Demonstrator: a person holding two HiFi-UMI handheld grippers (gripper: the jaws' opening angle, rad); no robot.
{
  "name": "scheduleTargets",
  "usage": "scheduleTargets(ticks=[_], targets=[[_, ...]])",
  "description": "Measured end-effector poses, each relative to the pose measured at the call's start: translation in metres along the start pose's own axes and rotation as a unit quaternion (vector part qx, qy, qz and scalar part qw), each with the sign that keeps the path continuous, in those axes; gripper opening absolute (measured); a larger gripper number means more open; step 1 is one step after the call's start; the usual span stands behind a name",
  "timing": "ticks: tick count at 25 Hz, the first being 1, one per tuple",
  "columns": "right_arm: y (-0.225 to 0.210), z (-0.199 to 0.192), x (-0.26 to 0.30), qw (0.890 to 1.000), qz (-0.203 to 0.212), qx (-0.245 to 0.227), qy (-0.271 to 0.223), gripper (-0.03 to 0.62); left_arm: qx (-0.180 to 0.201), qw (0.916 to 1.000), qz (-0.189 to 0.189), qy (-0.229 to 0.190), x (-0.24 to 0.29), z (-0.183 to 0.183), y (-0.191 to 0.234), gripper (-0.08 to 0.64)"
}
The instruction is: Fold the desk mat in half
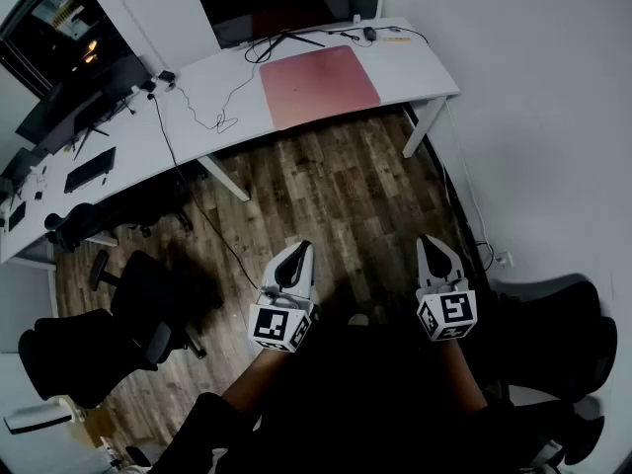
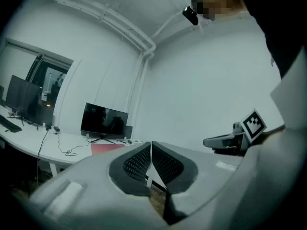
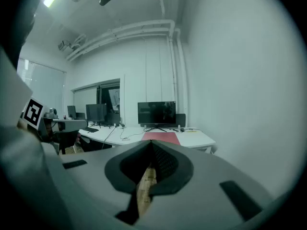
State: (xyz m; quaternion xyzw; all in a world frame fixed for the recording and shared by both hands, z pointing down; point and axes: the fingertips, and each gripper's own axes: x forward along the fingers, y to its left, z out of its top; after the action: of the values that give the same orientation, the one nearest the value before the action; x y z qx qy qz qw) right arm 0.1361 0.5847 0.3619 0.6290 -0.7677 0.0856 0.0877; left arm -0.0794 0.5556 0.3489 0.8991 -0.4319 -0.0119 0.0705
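Nothing folded yet: the desk mat [image 1: 318, 85] lies flat on the table [image 1: 415, 62], well off. The left gripper [image 1: 299, 255] and right gripper [image 1: 431, 250] have their jaws closed and empty. Next, step closer.

Head view looks steeply down; all share the distant desk mat [image 1: 318, 85].

Left gripper [image 2: 151, 144] fingers [image 2: 136, 163] pressed together, red desk mat [image 2: 106, 148] flat on white desk [image 2: 29, 140], monitor [image 2: 104, 120] behind

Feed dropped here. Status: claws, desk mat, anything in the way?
Claws shut, empty: left claw, right claw. Red desk mat flat on desk, unfolded, well ahead. Only wood floor between.
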Motion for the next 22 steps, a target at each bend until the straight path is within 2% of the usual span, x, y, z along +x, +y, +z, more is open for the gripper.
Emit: scheduleTargets(ticks=[8,20,21,22], targets=[[0.032,0.007,0.013,1.000,-0.008,0.007,-0.001,0.002,-0.001,0.9997,0.010,-0.024,-0.013,0.023,0.043,0.023],[0.055,0.011,-0.004,0.999,-0.023,0.024,-0.029,0.002,-0.020,0.9993,0.008,-0.029,-0.043,0.021,0.071,0.025],[0.055,0.010,-0.005,0.999,-0.027,0.023,-0.029,0.004,-0.018,0.9994,0.007,-0.029,-0.044,0.020,0.072,0.026],[0.055,0.008,-0.006,0.999,-0.032,0.023,-0.028,0.045,-0.018,0.9994,0.007,-0.029,-0.046,0.020,0.074,0.039]])
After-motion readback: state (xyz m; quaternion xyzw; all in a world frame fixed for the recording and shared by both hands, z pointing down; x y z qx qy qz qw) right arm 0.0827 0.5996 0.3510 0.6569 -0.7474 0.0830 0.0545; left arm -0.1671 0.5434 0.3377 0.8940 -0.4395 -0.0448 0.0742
